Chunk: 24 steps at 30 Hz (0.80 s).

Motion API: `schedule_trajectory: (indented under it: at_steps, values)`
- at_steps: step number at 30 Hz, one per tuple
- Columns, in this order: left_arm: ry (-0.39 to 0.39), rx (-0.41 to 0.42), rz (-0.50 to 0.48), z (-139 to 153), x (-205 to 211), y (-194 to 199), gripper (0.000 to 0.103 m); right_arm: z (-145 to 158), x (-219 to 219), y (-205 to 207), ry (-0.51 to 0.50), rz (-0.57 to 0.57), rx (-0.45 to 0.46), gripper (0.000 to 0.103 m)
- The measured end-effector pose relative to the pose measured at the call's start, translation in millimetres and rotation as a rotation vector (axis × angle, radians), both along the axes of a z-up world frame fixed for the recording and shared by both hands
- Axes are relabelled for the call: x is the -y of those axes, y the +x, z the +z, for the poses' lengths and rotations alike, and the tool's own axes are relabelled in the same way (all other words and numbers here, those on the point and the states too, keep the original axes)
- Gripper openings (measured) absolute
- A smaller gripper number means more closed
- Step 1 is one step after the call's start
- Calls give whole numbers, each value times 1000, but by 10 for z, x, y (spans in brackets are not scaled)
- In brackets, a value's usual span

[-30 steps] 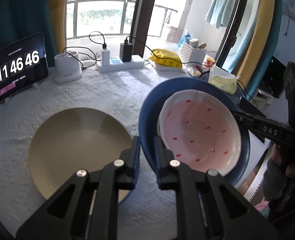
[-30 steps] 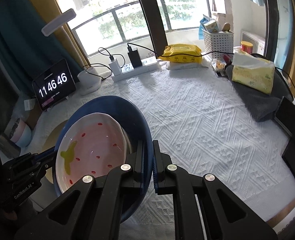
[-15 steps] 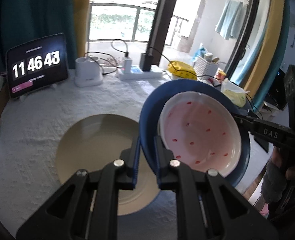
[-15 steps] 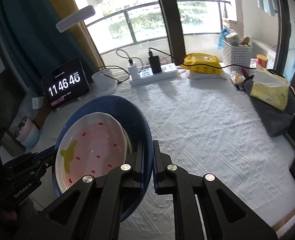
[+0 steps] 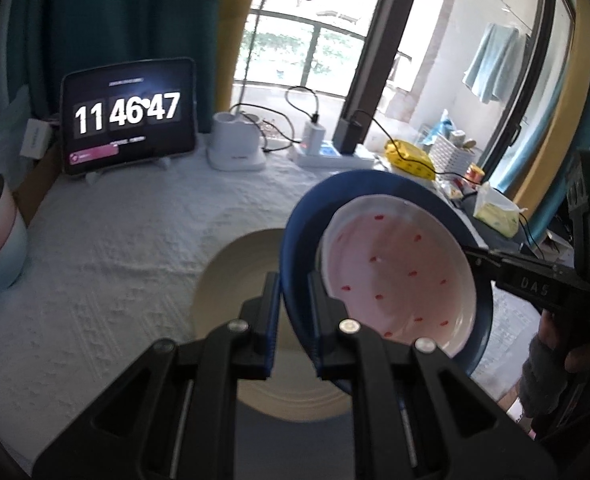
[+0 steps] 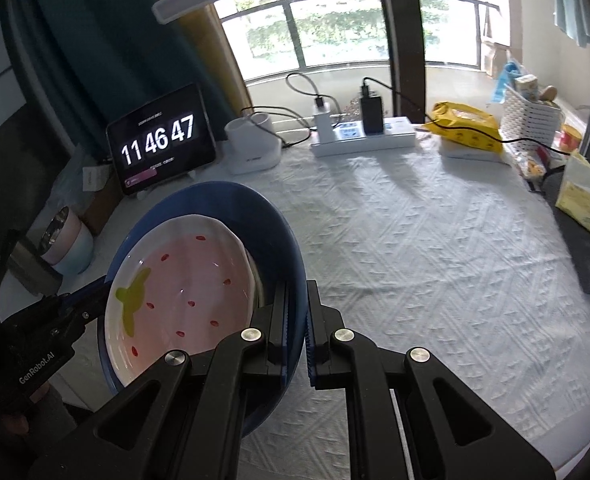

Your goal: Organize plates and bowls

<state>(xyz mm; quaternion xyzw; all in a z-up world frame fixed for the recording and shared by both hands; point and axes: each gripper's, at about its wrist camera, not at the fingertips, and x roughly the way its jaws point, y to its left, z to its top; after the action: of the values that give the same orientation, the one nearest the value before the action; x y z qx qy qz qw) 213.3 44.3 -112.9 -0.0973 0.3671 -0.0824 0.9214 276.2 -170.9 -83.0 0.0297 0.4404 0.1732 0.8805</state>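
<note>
Together, both grippers are pinching the blue plate [image 5: 299,240] by opposite rims, the pink bowl [image 5: 399,280] sitting in it.
Left gripper [image 5: 291,304] is showing a beige plate [image 5: 235,280] beneath on the cloth; right gripper [image 6: 297,316] is showing the bowl's green mark instead.

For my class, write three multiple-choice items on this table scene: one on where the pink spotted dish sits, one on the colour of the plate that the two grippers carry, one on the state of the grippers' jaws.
1. Where is the pink spotted dish?
A. inside the blue plate
B. on the beige plate
C. beside the tablet clock

2. What colour is the carried plate?
A. beige
B. blue
C. white

3. How do the jaws of the left gripper and right gripper stand?
A. both wide open
B. one open, one shut
C. both shut on the plate's rim

Answers: A, the dish lies in the blue plate; B, its rim is dark blue; C, each pair pinches an opposite edge.
</note>
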Motion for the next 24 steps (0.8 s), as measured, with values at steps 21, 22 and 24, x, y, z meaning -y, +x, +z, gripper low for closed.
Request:
schedule_trajectory:
  at_steps: [21,22,24]
  values:
    - [13,-45,43,-212,-283,107,12,-351,-399,196,0,36,-104,10]
    - [14,-43,41,-213,-278,115,12,-367,-393,207,-3,33,-108,10]
    - [18,-40,37,-213,-264,125,12,-391,-384,218,-5,27,-113,11]
